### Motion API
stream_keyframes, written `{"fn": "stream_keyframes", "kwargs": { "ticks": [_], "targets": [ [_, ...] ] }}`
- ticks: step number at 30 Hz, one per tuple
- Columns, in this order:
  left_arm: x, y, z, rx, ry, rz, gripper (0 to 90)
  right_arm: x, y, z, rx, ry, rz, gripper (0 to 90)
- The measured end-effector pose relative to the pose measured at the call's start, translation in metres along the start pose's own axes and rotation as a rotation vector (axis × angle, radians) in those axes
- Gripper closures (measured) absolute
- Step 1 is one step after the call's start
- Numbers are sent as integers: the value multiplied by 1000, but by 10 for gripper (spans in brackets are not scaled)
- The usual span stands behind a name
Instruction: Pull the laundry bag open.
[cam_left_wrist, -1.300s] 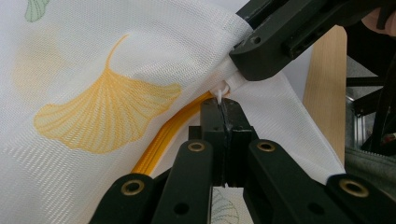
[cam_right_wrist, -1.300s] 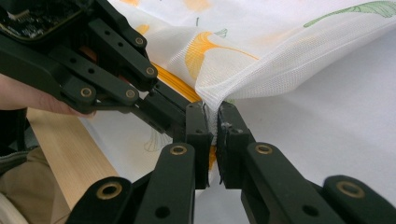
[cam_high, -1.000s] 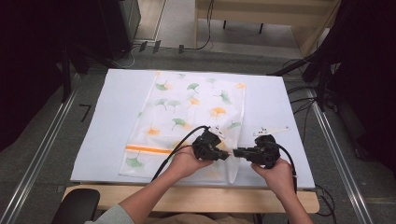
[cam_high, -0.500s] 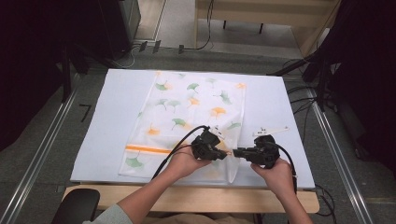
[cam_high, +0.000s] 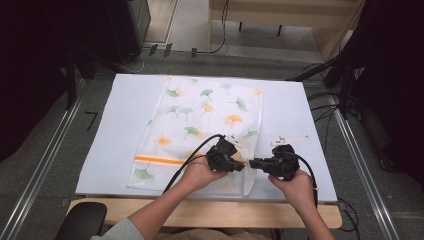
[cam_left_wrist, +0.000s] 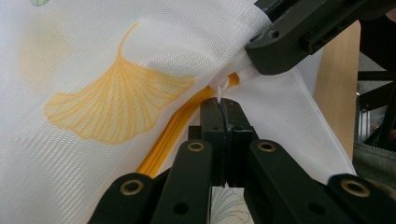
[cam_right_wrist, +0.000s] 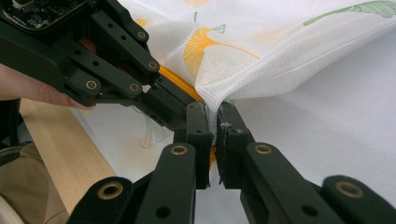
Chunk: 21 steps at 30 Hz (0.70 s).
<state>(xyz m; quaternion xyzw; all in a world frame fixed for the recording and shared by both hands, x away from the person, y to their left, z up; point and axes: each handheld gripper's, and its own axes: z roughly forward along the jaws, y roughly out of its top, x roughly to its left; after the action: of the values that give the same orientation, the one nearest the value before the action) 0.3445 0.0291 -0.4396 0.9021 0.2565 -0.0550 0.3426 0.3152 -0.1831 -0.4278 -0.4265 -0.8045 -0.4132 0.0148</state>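
Near the worktop's front edge, my left tongs (cam_left_wrist: 223, 122) pinch the zipper pull (cam_left_wrist: 222, 88); my right tongs (cam_right_wrist: 211, 122) pinch the mesh bag (cam_high: 200, 120) corner, zipper running leftward.

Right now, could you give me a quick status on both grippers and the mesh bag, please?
Left gripper shut on the white zipper pull. Right gripper shut on the mesh bag corner. Bag flat on table, nothing in the way.

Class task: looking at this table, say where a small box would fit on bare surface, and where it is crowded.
Free: the white table cover left of the mesh bag, and the strip right of the bag. Crowded: the bag's near right corner, where the left gripper and right gripper pinch it.
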Motion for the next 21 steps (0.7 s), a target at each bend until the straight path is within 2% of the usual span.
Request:
{"fn": "stream_keyframes", "kwargs": {
  "ticks": [5,11,18,21],
  "targets": [
    [0,2,1,-13,-7,-12,900,1,0,0,0,4,4,865],
    [0,2,0,5,7,4,900,1,0,0,0,6,-1,865],
    [1,1,-2,17,5,-4,900,1,0,1,5,0,-5,865],
    [2,1,-2,35,19,-4,900,1,0,0,5,-5,-7,866]
  ]
}}
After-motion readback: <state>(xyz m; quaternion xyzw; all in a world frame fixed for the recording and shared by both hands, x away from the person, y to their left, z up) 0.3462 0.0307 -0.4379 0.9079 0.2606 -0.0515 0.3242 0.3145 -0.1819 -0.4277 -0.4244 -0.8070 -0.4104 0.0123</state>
